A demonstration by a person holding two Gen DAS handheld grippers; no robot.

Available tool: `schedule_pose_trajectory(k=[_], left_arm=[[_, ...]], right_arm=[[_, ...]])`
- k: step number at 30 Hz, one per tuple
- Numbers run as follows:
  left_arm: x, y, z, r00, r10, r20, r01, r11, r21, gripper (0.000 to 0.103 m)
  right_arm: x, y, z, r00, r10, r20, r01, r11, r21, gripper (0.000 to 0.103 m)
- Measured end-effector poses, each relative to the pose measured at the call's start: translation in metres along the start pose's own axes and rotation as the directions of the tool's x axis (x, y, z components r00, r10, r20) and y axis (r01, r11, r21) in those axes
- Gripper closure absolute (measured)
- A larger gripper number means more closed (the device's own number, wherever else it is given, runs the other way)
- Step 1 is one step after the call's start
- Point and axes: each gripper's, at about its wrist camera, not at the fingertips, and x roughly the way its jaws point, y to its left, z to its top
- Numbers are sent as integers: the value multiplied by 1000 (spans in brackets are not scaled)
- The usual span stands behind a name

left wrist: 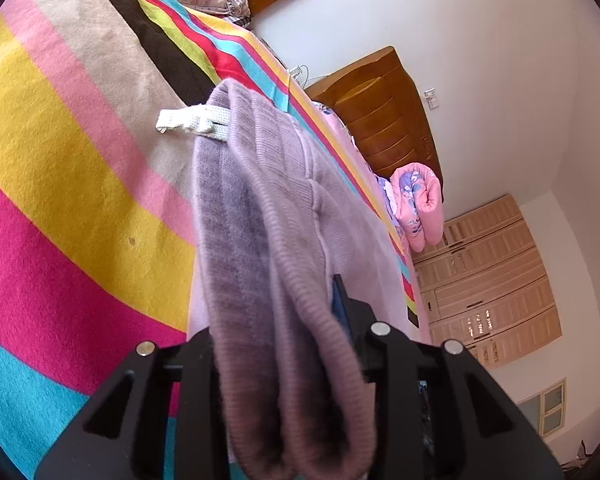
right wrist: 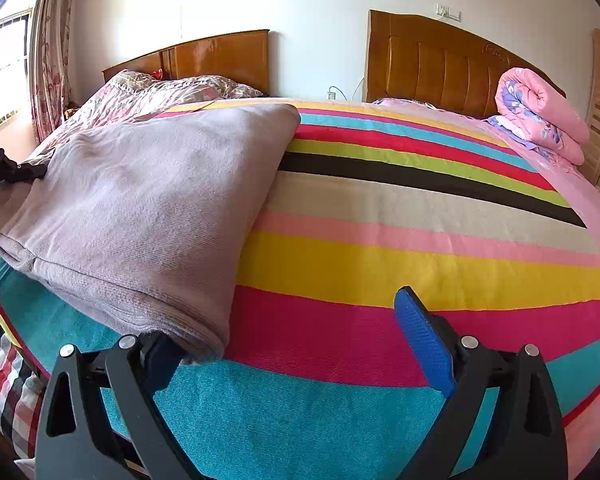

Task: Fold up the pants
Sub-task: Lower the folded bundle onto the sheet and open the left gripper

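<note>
Your left tool (left wrist: 284,360) clamps the pants (left wrist: 260,208) cuffs, right tool (right wrist: 300,344) spread wide; a sharp tug could undo the fold.

Lilac knit pants (right wrist: 148,208), folded over w/ white drawstring (left wrist: 188,122) showing, lie on left part of striped blanket (right wrist: 400,264).

The pants (right wrist: 140,208) are soft lilac knit cloth, finely ribbed and matt — a white woven drawstring (left wrist: 188,122) shows at the waist. The striped blanket (right wrist: 380,264) is coarse, fuzzy woven cloth. The headboard (right wrist: 440,64) is glossy varnished wood. The right gripper (right wrist: 296,344) is matt black plastic with shiny metal pins — one finger pad (right wrist: 424,340) is textured blue rubber.
</note>
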Motion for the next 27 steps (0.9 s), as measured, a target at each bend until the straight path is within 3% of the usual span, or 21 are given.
schedule_pose_trajectory(k=[5,9,11,12,13,15,18,19,21,22,25,27], left_arm=[[6,-9,-4,1000,28,8,-28,999,46,61],[3,-3,2,1000,1,16,-2,1000,13,58],[-9,3,3,999,5,50,-4,1000,-13,52],[-20,4,3,996,37,82,-35,999,-26,41],[-33,0,2,988,93,126,-89,995,-37,24],[-63,-10,-2,948,213,236,-208,977,-46,24],[-88,-48,-17,924,215,318,-250,966,73,25],[-87,-64,-23,916,240,323,-288,951,110,25],[-73,-96,-38,908,264,325,-345,911,226,25],[-64,-110,-46,899,287,331,-387,875,291,25],[-15,-144,-64,862,368,349,-500,731,463,24],[18,-144,-73,853,424,304,-522,677,519,23]], right_arm=[[-2,-16,1,995,97,18,-99,991,94,9],[0,-1,2,1000,29,-4,-28,1000,10,8],[-6,7,-1,999,3,41,1,996,-89,8],[-8,7,-1,999,14,48,-8,992,-124,8],[-12,5,-1,998,41,51,-33,988,-149,8],[-27,-5,-6,992,115,58,-102,978,-181,8],[-54,-28,-10,970,227,84,-213,967,-143,13],[-60,-34,-5,960,264,96,-252,960,-120,22],[-65,-34,14,938,327,115,-314,943,-114,26],[-65,-28,27,926,355,127,-339,931,-134,28],[-53,4,63,890,441,116,-409,884,-227,28],[-37,27,72,884,463,59,-428,855,-293,28]])
